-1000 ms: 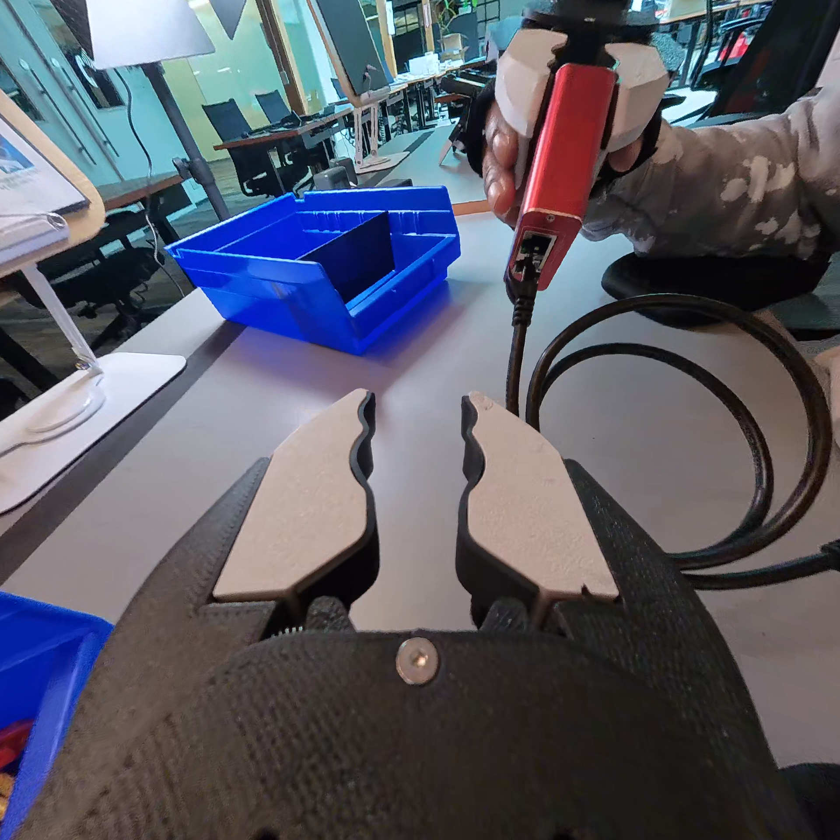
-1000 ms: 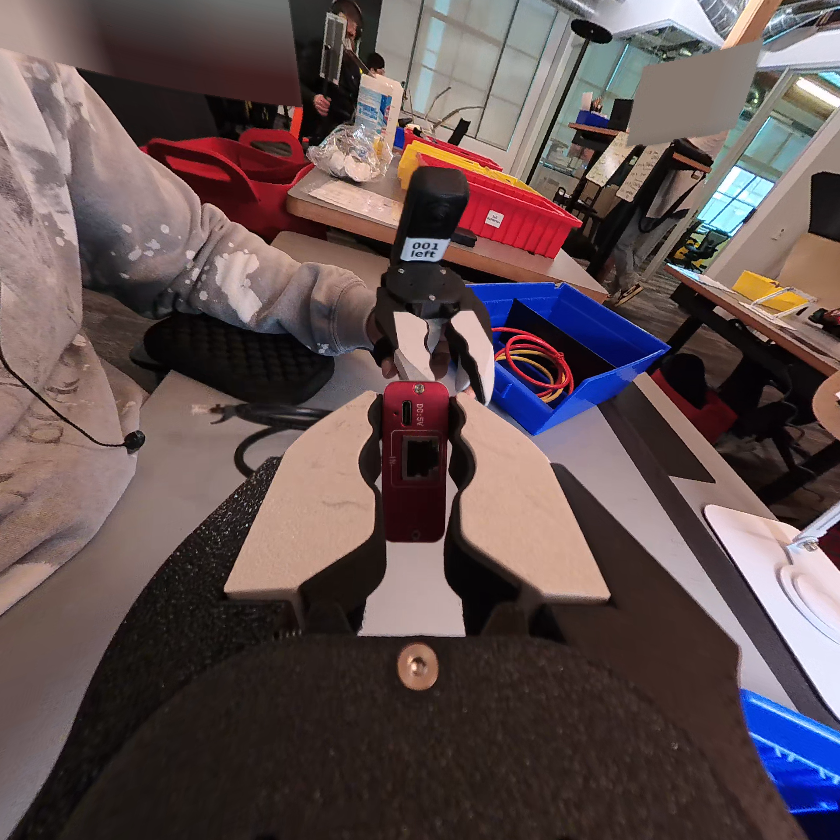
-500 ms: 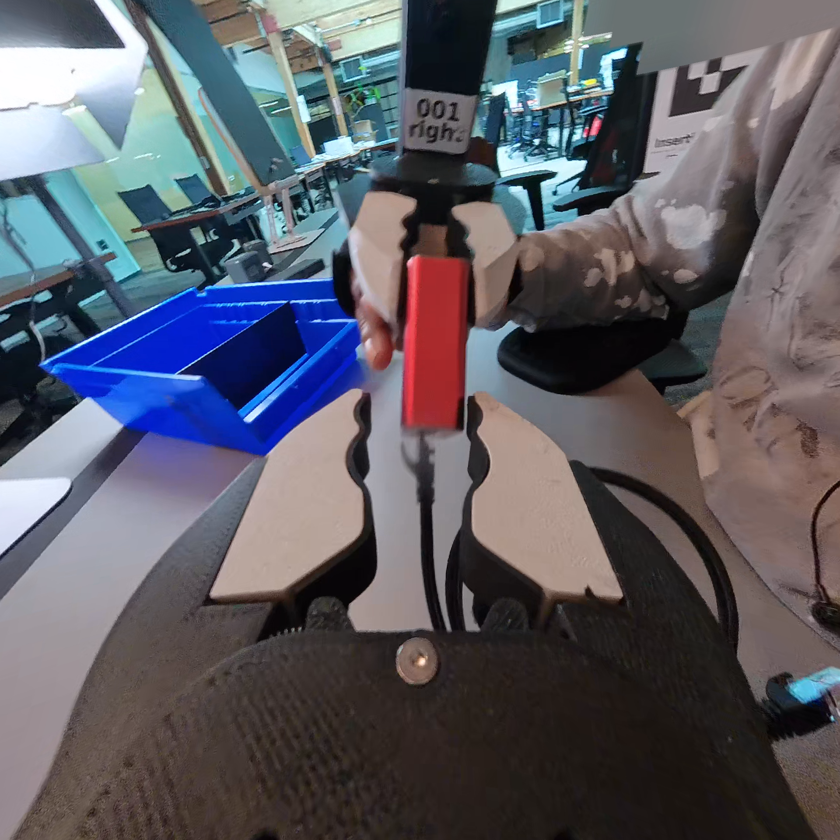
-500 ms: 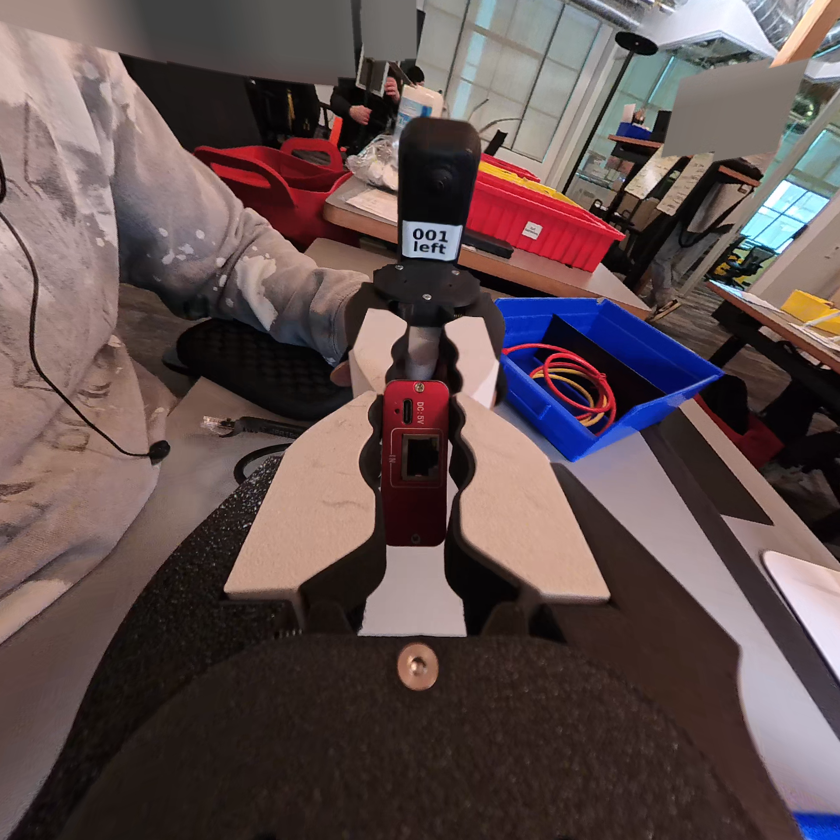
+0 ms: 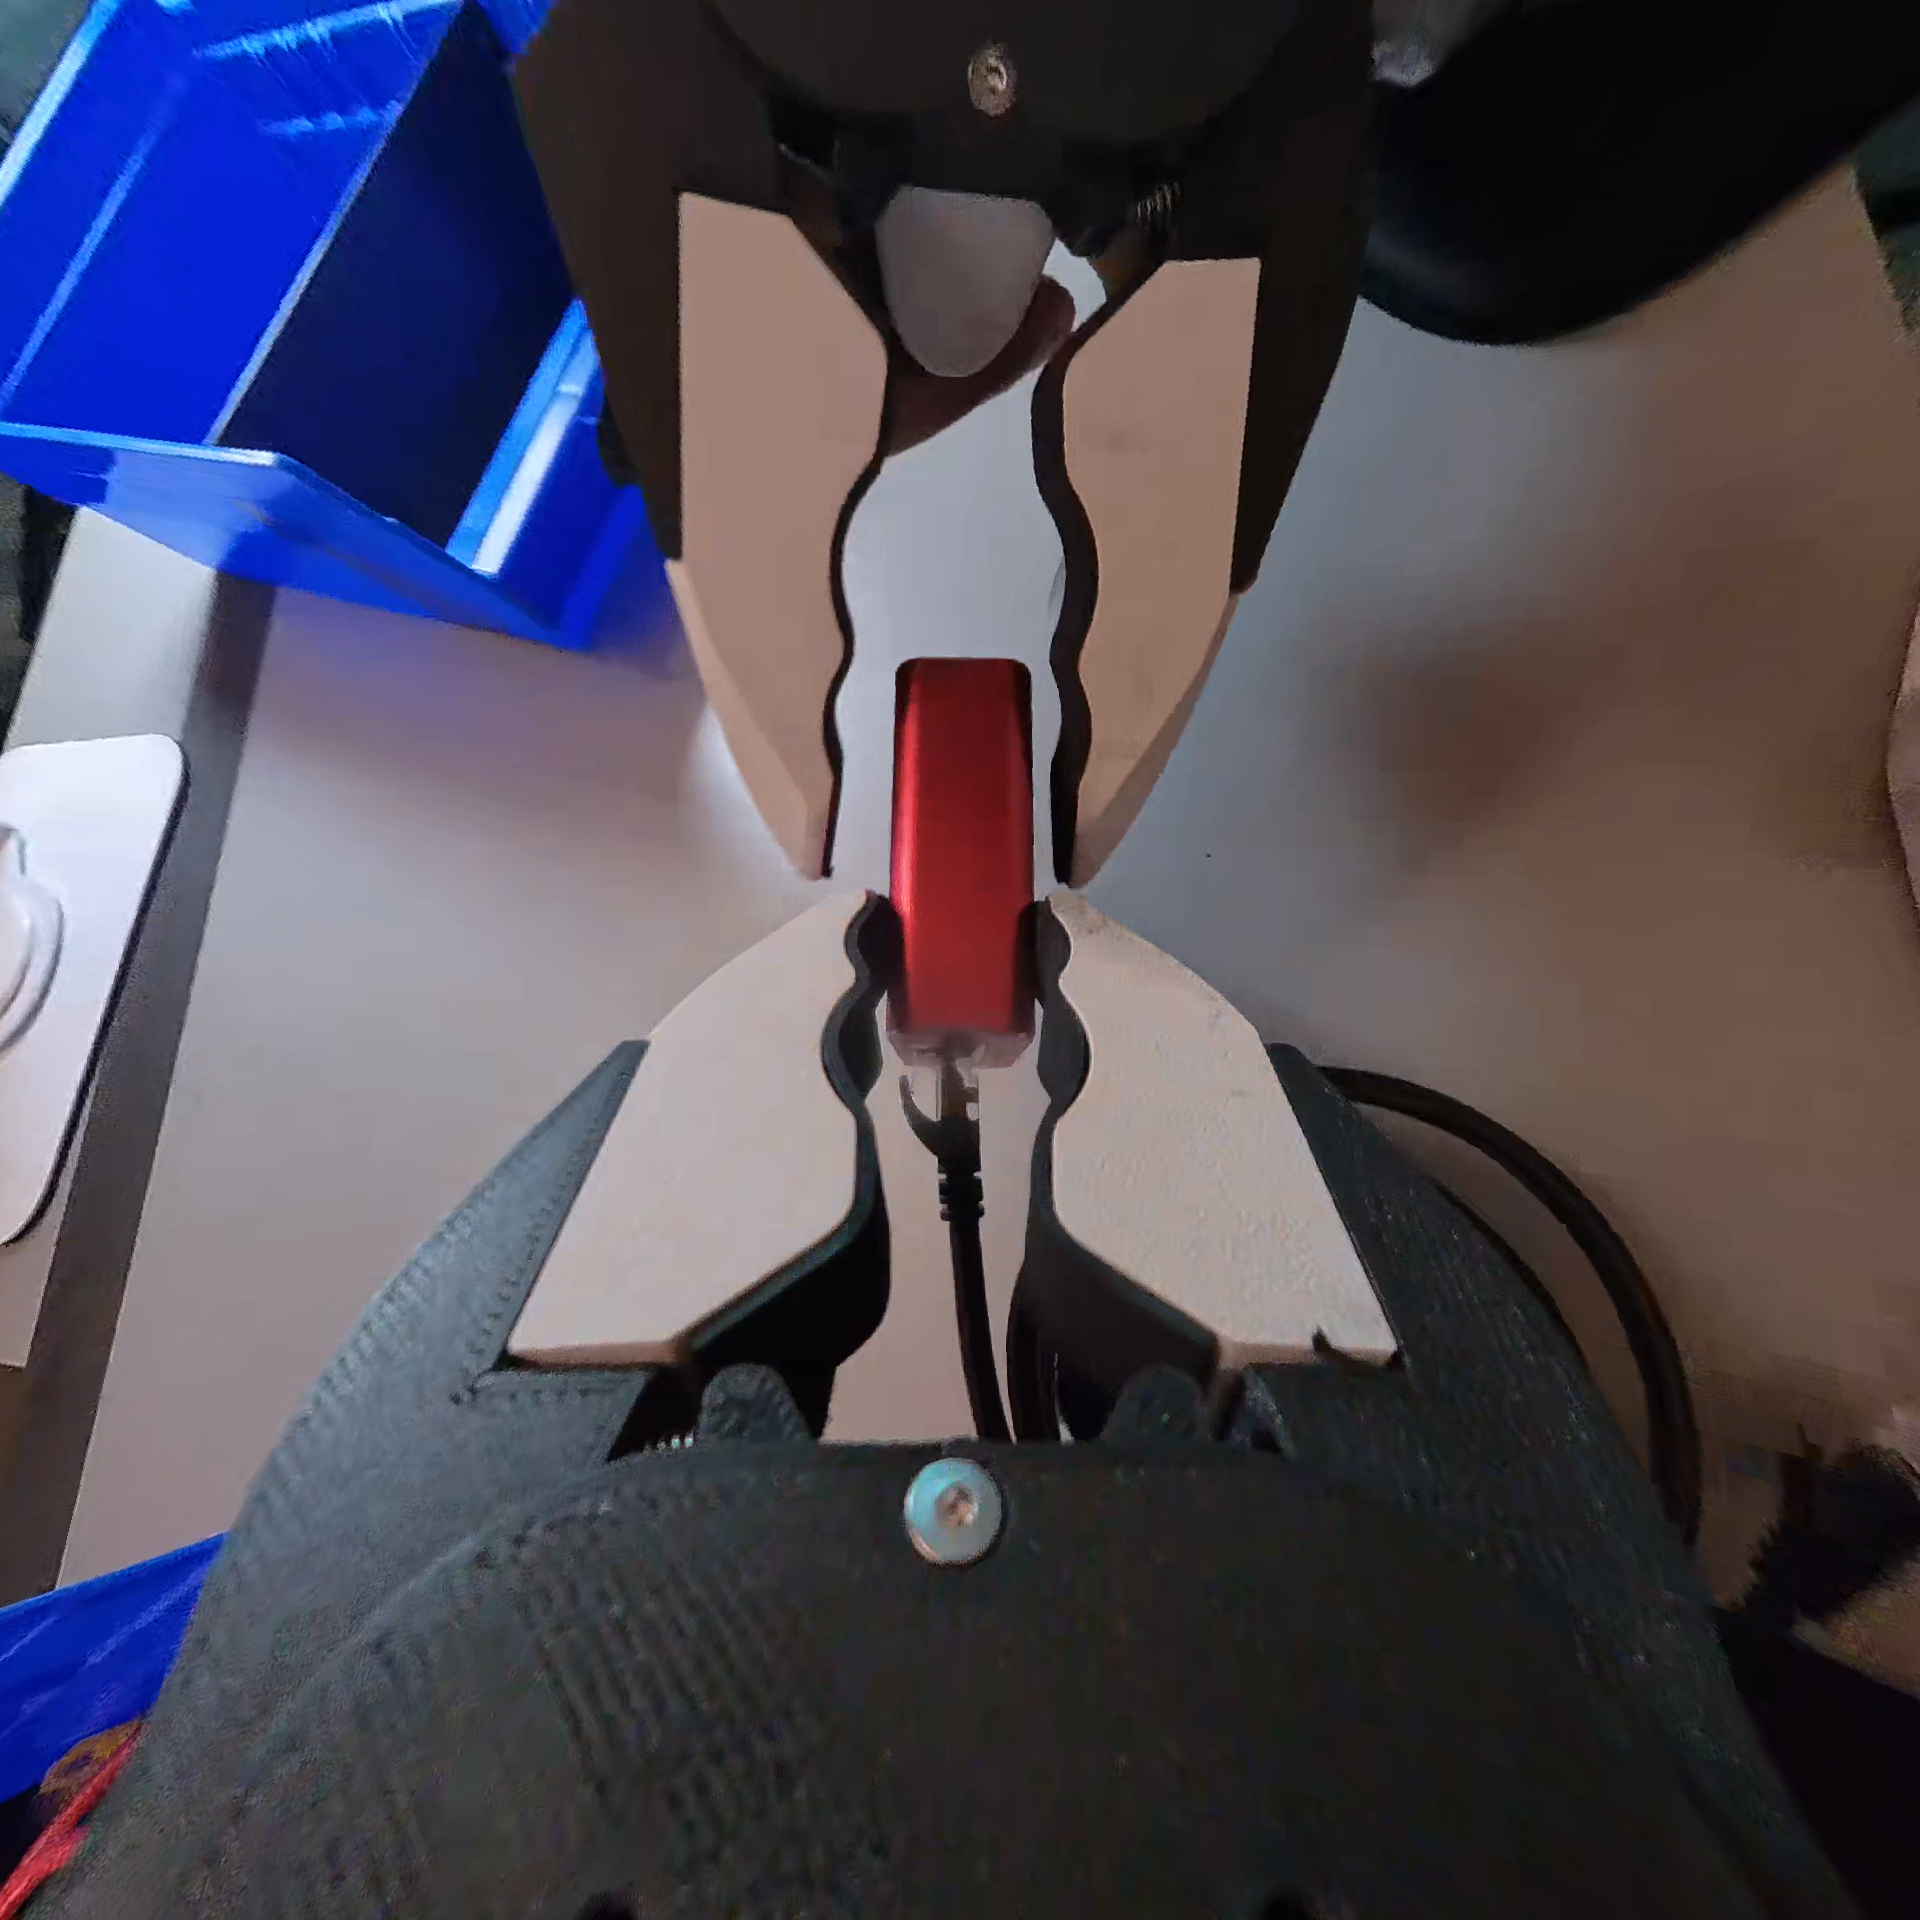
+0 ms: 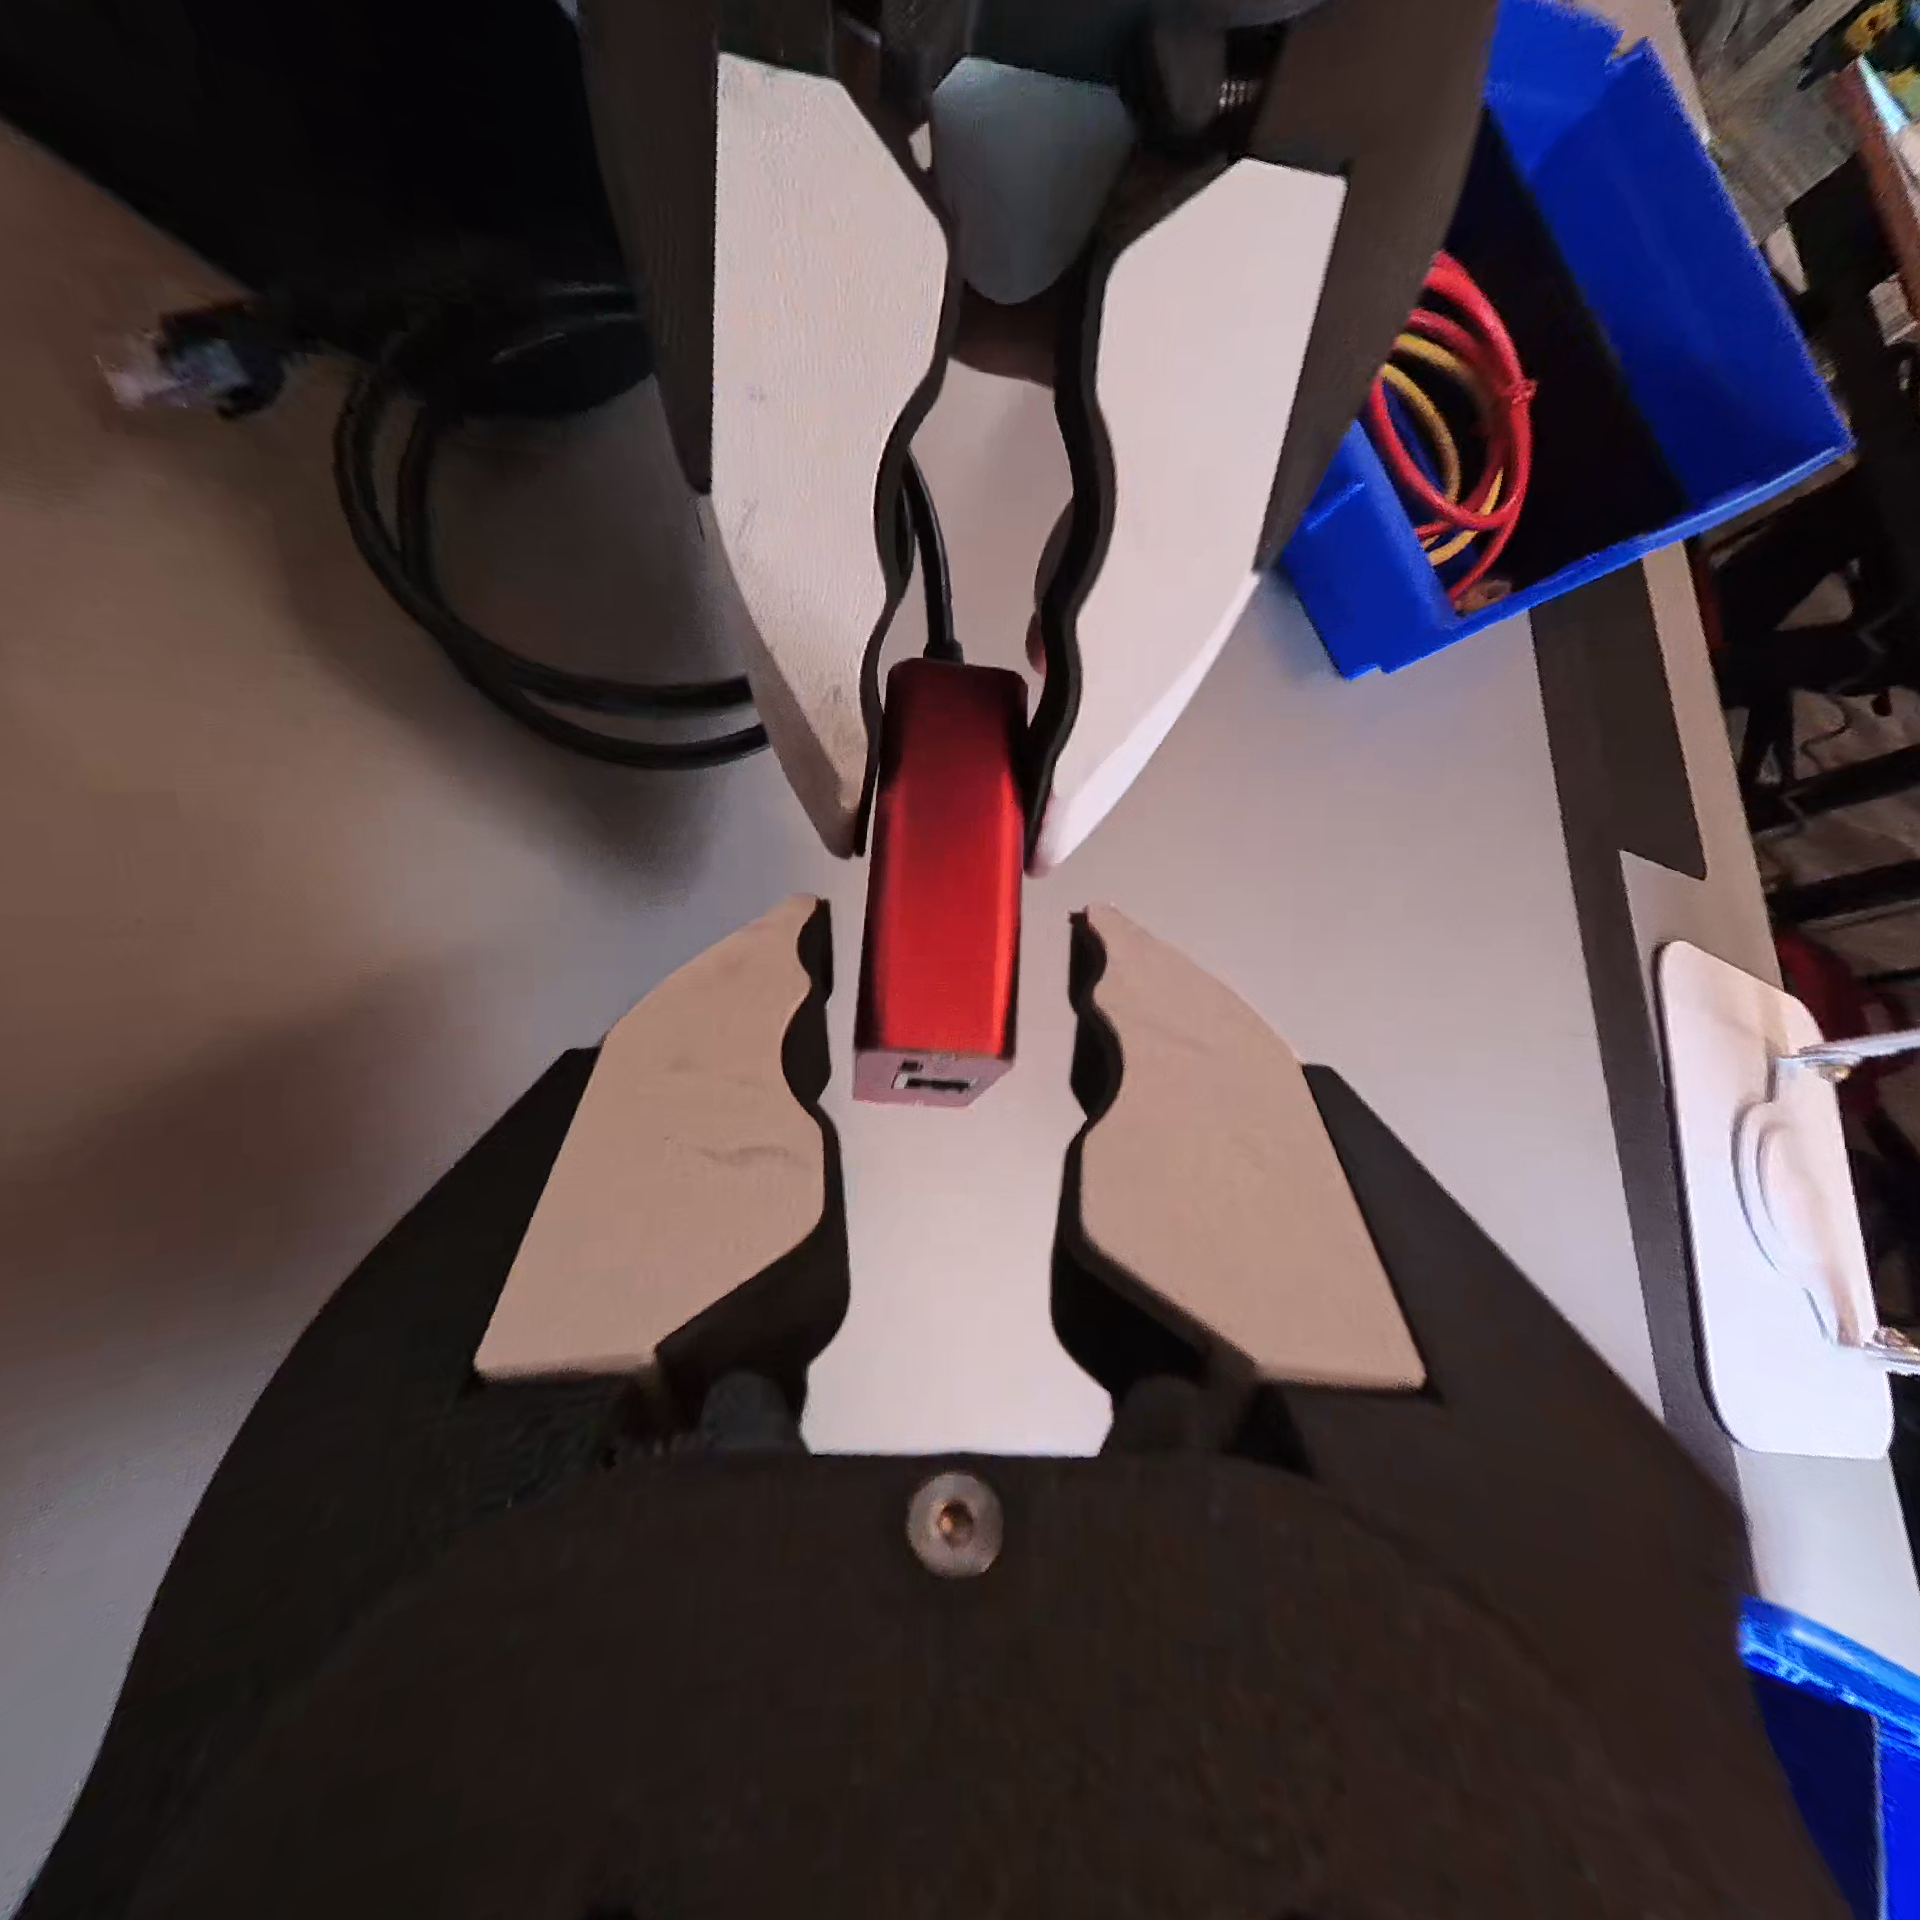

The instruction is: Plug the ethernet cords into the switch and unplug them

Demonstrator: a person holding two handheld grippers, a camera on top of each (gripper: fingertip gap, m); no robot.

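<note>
The red switch (image 5: 961, 831) lies lengthwise between my two grippers, low over the grey table. My left gripper (image 5: 961, 914) is shut on the switch's cable end. A black ethernet cord (image 5: 1558, 1195) is plugged into that end and runs back between the left fingers. My right gripper (image 6: 948, 916) is open, its fingers on either side of the switch's (image 6: 940, 935) other end without touching it. The left gripper (image 6: 943, 847) shows opposite in the right wrist view, and the right gripper (image 5: 945, 873) in the left wrist view. The cord's loose plug (image 6: 177, 353) lies on the table.
An empty blue bin (image 5: 260, 499) stands at the far left of the left wrist view. Another blue bin (image 6: 1662, 312) holds red and yellow cords (image 6: 1444, 416). A white stand base (image 6: 1766, 1195) lies near the table edge. The black cord (image 6: 468, 623) loops on the table.
Both grippers have tipped down toward the table. My left gripper has closed on the switch's cable end. My right gripper, which held the switch, has opened off it.
</note>
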